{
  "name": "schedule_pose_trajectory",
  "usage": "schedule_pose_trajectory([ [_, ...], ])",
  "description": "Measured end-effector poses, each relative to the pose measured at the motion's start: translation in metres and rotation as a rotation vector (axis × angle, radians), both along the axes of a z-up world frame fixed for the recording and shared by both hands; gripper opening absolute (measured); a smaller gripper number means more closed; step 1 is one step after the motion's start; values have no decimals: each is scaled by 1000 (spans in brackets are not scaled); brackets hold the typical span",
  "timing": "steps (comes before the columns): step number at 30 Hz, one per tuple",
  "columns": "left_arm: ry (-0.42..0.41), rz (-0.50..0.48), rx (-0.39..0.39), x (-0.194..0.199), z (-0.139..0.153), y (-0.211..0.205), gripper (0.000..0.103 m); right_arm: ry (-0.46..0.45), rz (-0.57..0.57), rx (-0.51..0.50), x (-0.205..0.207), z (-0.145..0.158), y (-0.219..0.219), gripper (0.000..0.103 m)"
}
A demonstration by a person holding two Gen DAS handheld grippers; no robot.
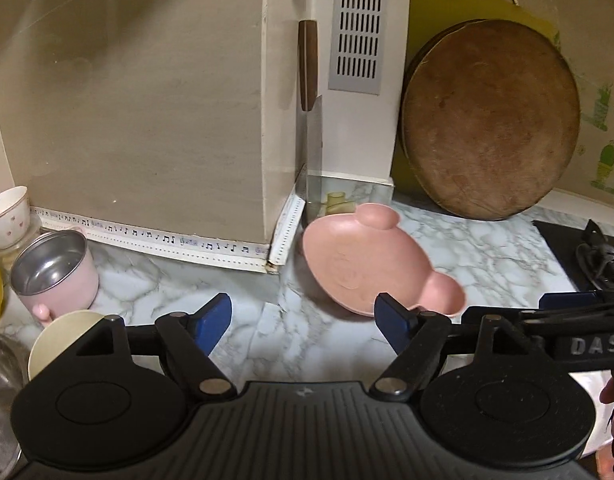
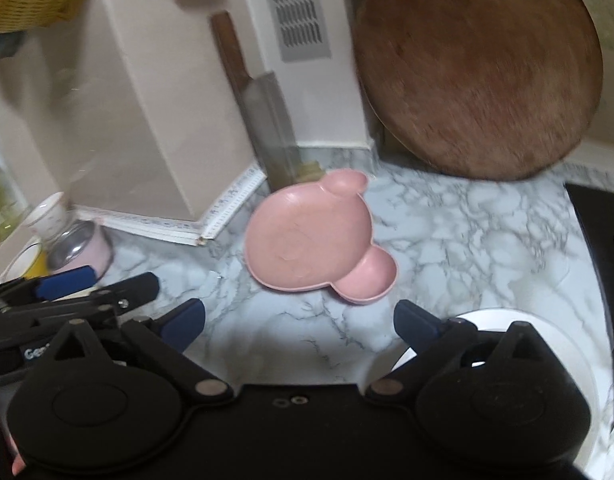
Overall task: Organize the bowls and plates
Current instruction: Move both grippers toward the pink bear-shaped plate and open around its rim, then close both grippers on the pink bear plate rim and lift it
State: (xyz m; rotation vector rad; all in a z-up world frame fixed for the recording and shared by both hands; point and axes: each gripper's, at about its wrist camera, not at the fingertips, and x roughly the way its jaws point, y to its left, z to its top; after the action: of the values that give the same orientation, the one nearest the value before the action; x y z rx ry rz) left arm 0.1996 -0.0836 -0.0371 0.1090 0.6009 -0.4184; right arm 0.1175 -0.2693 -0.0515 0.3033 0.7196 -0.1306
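A pink bear-shaped plate (image 1: 367,256) (image 2: 315,240) with two ear compartments lies on the marble counter, near the wall corner. My left gripper (image 1: 303,314) is open just in front of it, with nothing between its blue pads. My right gripper (image 2: 299,316) is open wide on the near side of the plate, also with nothing in it. Neither gripper touches the pink plate. A white plate (image 2: 575,356) lies under the right gripper's right finger. Each gripper shows at the edge of the other's view.
A pink steel-lined cup (image 1: 55,272), a flowered white bowl (image 1: 7,216) and a cream round piece (image 1: 63,336) crowd the left. A round wooden board (image 1: 491,120) leans on the back wall. A cleaver (image 2: 267,120) stands in the corner. A black stove (image 2: 599,240) borders the right.
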Motion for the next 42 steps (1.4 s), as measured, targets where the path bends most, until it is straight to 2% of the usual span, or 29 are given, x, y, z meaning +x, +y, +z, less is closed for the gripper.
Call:
schedule_pose_trajectory([
  [4, -15, 20, 20, 13, -10, 3, 78, 54, -64, -6, 23, -15, 3, 100],
  [13, 5, 36, 4, 35, -25, 15, 78, 179, -159, 30, 68, -47, 7, 95],
  [15, 10, 38, -1, 38, -26, 18, 78, 201, -170, 38, 76, -53, 10, 88],
  [20, 25, 43, -12, 41, -30, 24, 78, 264, -233, 92, 99, -67, 8, 84],
  [23, 32, 49, -17, 41, -32, 27, 78, 283, -272, 114, 110, -72, 4, 77],
  [28, 33, 42, -19, 42, -32, 27, 78, 307, -334, 177, 119, -80, -6, 74],
  [35, 42, 38, -24, 43, -33, 26, 78, 314, -432, 304, 123, -86, -19, 58],
  [40, 44, 36, -19, 42, -34, 25, 78, 326, -450, 356, 128, -90, -17, 50],
  [42, 48, 36, -18, 41, -34, 25, 78, 325, -450, 367, 130, -90, -15, 42],
])
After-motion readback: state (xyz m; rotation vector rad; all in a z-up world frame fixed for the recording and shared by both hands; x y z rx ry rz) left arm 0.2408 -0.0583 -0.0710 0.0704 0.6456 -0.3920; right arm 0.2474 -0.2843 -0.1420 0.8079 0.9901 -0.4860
